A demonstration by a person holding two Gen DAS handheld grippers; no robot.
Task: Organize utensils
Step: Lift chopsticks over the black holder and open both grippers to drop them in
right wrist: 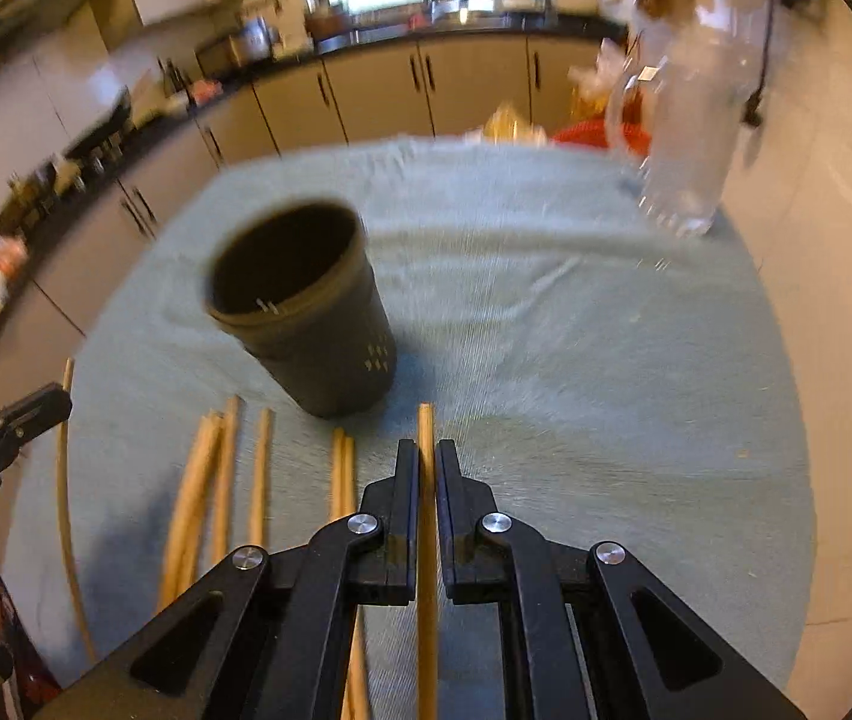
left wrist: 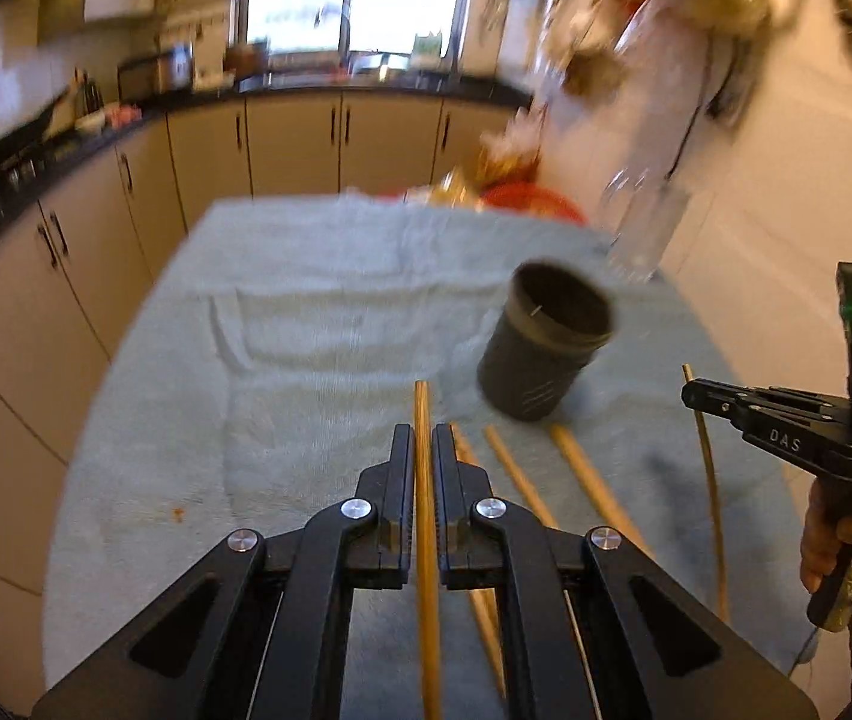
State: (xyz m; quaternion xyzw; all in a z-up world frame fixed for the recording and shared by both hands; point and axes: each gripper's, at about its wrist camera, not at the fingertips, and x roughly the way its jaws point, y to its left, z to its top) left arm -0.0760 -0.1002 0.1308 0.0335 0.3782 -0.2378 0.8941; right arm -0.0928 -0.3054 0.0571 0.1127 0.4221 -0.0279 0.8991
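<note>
My left gripper is shut on a wooden chopstick that sticks out past its tips, above the cloth. My right gripper is shut on another wooden chopstick. A dark round utensil holder stands upright and open ahead and to the right of the left gripper; in the right wrist view the utensil holder is ahead and to the left. Several loose chopsticks lie on the cloth in front of the holder. The right gripper also shows in the left wrist view, holding its thin chopstick.
A pale blue towel covers the table. A clear glass jar stands at the far right corner, with orange and yellow items behind the table. Kitchen cabinets and a dark counter run along the left and back.
</note>
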